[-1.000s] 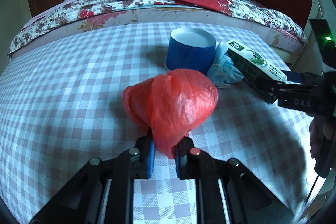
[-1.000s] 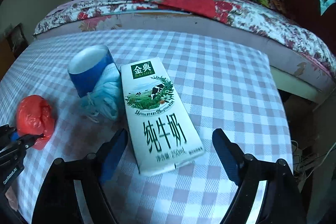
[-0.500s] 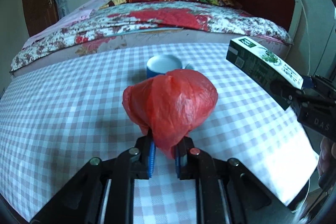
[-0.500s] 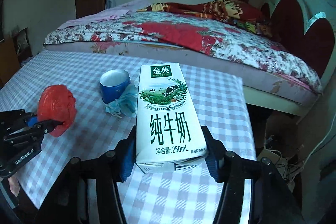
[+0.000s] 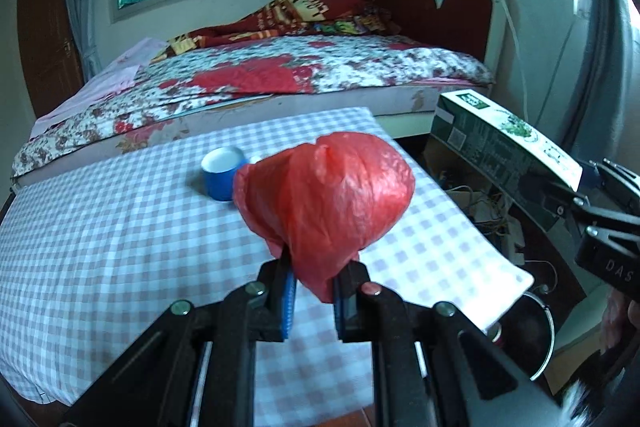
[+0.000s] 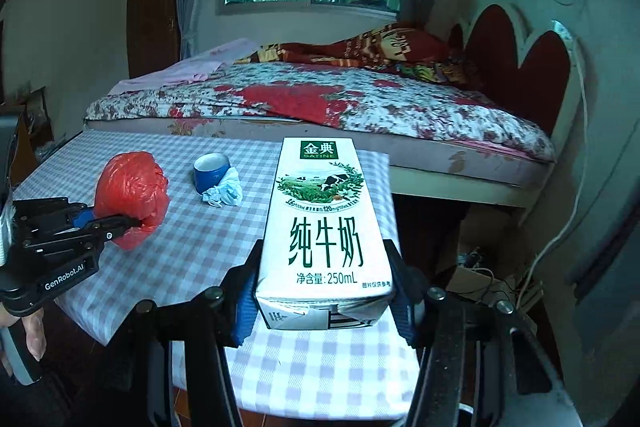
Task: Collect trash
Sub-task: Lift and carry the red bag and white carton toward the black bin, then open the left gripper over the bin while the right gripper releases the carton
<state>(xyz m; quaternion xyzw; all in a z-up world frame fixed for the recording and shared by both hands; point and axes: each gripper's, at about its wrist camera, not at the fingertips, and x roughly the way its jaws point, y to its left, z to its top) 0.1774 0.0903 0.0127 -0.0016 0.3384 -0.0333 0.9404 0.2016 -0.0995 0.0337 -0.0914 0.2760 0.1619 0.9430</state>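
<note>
Left claw (image 5: 314, 291) clenched on the red bag (image 5: 328, 203); right claw (image 6: 326, 303) grasping the milk carton (image 6: 324, 227); both are clear of the desk (image 6: 192, 239), likely bound for disposal.

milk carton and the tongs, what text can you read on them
"金典 SATINE": green badge at the top of the milk carton.
"纯牛奶": large green characters on its front.
"净含量:250mL": below those.
"120": in a fine line under the cow picture; the rest is too small.
"GenRobot.AI": body of the left tongs.
"DAS": body of the right tongs, cut off.

crinkled glossy plastic bag (image 5: 326, 203), smooth printed carton (image 6: 326, 223) (paperboard), cloth tablecloth (image 5: 120, 227)
</note>
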